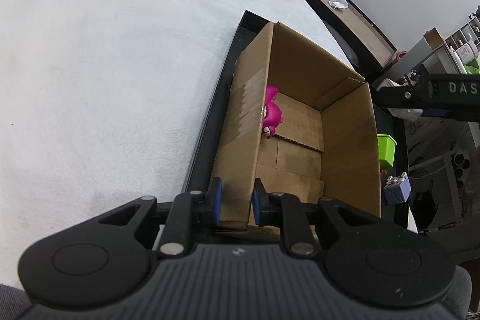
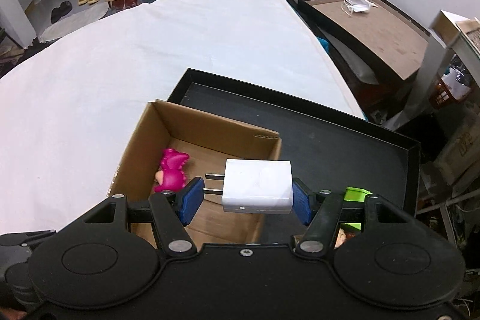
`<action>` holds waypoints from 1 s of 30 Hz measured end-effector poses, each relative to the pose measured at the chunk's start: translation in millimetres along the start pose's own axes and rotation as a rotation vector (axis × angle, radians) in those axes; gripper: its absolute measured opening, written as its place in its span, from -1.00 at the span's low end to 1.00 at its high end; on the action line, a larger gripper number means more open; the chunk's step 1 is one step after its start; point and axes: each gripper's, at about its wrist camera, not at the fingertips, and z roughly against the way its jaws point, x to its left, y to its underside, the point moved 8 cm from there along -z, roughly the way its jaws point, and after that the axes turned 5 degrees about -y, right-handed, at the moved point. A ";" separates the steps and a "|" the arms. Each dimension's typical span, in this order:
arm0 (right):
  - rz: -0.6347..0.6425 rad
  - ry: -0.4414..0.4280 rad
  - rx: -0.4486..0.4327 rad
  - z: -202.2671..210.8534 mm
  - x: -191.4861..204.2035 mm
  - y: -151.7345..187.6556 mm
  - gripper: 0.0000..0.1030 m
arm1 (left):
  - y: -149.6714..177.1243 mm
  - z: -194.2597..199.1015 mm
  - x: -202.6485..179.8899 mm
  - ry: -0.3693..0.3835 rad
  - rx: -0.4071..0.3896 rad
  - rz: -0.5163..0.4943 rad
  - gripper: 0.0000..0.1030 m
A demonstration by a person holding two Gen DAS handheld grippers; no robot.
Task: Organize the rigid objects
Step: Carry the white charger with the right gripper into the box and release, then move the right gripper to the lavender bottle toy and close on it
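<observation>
My left gripper (image 1: 237, 201) is shut on the near left wall of an open cardboard box (image 1: 348, 140), one blue pad on each side of it. A pink toy dinosaur (image 1: 271, 116) lies inside against the left wall. In the right wrist view my right gripper (image 2: 246, 201) is shut on a white plug-in charger (image 2: 258, 185). Its two prongs point left against the left pad. The charger hangs over the right part of the box (image 2: 168, 134), above the pink toy (image 2: 172, 170).
The box stands in a shallow black tray (image 2: 330, 146) on a white cloth-covered table (image 2: 150, 50). A green container (image 1: 386, 150) and a lavender cube (image 1: 397, 189) lie right of the box. A low wooden table (image 2: 375, 29) with a mask stands beyond.
</observation>
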 end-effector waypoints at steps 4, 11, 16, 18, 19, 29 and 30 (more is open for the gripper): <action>0.018 -0.008 -0.010 -2.2 10.7 -6.2 0.18 | -0.2 -0.1 0.8 0.003 0.001 0.005 -0.63; 0.057 -0.009 -0.054 0.9 21.5 -20.3 0.33 | -0.6 -0.6 0.5 0.003 0.001 0.005 -0.63; 0.014 -0.007 -0.044 3.6 10.3 -16.1 0.40 | -1.3 0.2 0.1 0.009 -0.004 0.007 -0.62; -0.003 -0.003 -0.039 5.1 2.9 -11.3 0.41 | -0.9 0.8 0.9 0.013 -0.004 0.010 -0.62; -0.013 0.001 -0.035 5.9 -1.6 -8.4 0.41 | -0.9 1.0 0.9 0.014 -0.005 0.010 -0.62; -0.099 0.062 0.014 10.8 -46.3 30.3 0.51 | -0.6 2.6 -0.2 0.014 -0.005 -0.002 -0.62; -0.108 0.069 0.020 10.6 -50.6 33.9 0.51 | -0.7 2.6 -0.3 0.014 -0.004 -0.002 -0.62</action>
